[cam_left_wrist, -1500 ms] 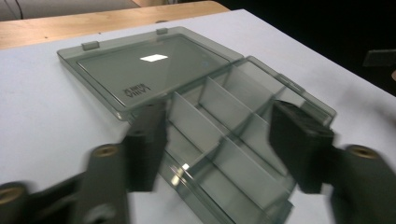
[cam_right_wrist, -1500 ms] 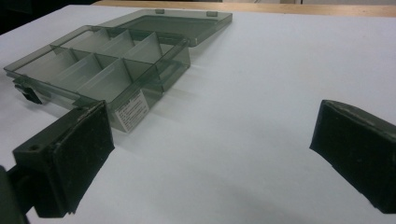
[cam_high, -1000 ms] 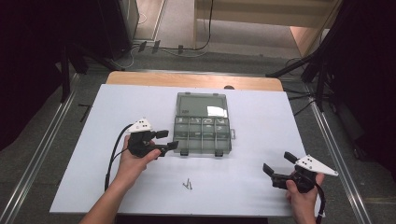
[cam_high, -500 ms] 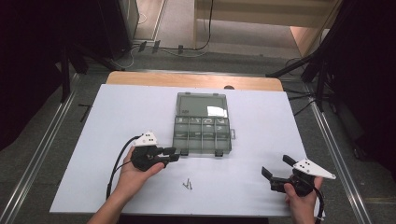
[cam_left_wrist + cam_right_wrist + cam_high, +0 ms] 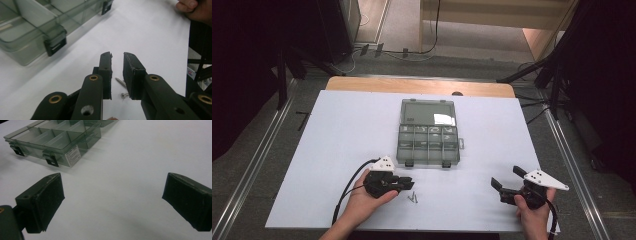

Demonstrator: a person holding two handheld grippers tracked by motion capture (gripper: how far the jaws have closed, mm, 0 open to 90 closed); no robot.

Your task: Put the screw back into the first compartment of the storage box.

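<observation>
Two small screws (image 5: pixel 413 198) lie on the white table (image 5: pixel 337 150) in front of a clear green compartment box (image 5: pixel 428 132). My left gripper (image 5: pixel 408 184) is low over the table just left of them. Its jaws have just been closing to a narrow gap. In the left gripper view (image 5: pixel 117 56) the screws (image 5: pixel 121 82) lie on the table under that gap, and the pads (image 5: pixel 106 67) do not press on them. The right gripper (image 5: pixel 504 176) rests near the front right of the table, jaws wide open (image 5: pixel 112 192) with bare table between them.
The box (image 5: pixel 30 30) has its lid folded back and two black latches (image 5: pixel 51 160) on its near side. A wooden strip (image 5: pixel 412 86) borders the table's far edge. Metal rails (image 5: pixel 262 150) run along both sides. Dark stands rise at the back corners.
The left gripper has moved right and toward the front edge, down to the screws, and its jaws have narrowed from wide to a small gap. The right gripper has stayed put.
</observation>
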